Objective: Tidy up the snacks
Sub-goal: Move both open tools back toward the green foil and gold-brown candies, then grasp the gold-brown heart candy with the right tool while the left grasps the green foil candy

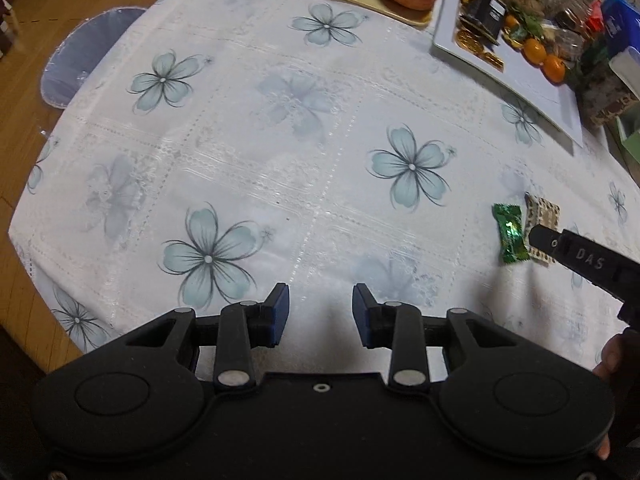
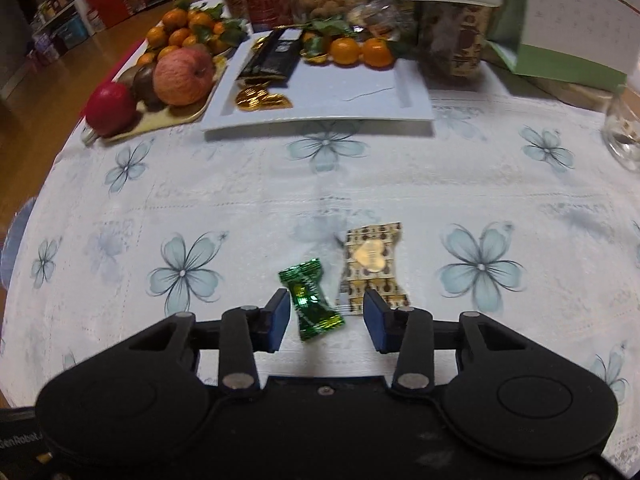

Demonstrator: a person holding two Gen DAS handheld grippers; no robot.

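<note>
A green foil candy (image 2: 312,300) lies on the flowered tablecloth between the open fingers of my right gripper (image 2: 326,314), not gripped. A gold patterned candy (image 2: 372,264) lies just right of it, partly behind the right finger. Both show in the left wrist view, the green candy (image 1: 509,233) and the gold candy (image 1: 542,216), with my right gripper's finger (image 1: 540,240) over them. My left gripper (image 1: 320,312) is open and empty over bare cloth. A white rectangular tray (image 2: 360,96) at the back holds gold coins (image 2: 260,98) and a black snack bar (image 2: 276,56).
A fruit tray with an apple (image 2: 182,76), a red fruit (image 2: 110,108) and mandarins (image 2: 360,50) stands beside the white tray. Jars and a green-and-white box (image 2: 560,32) crowd the far right. A glass (image 2: 624,128) stands at the right edge. The table edge curves at left.
</note>
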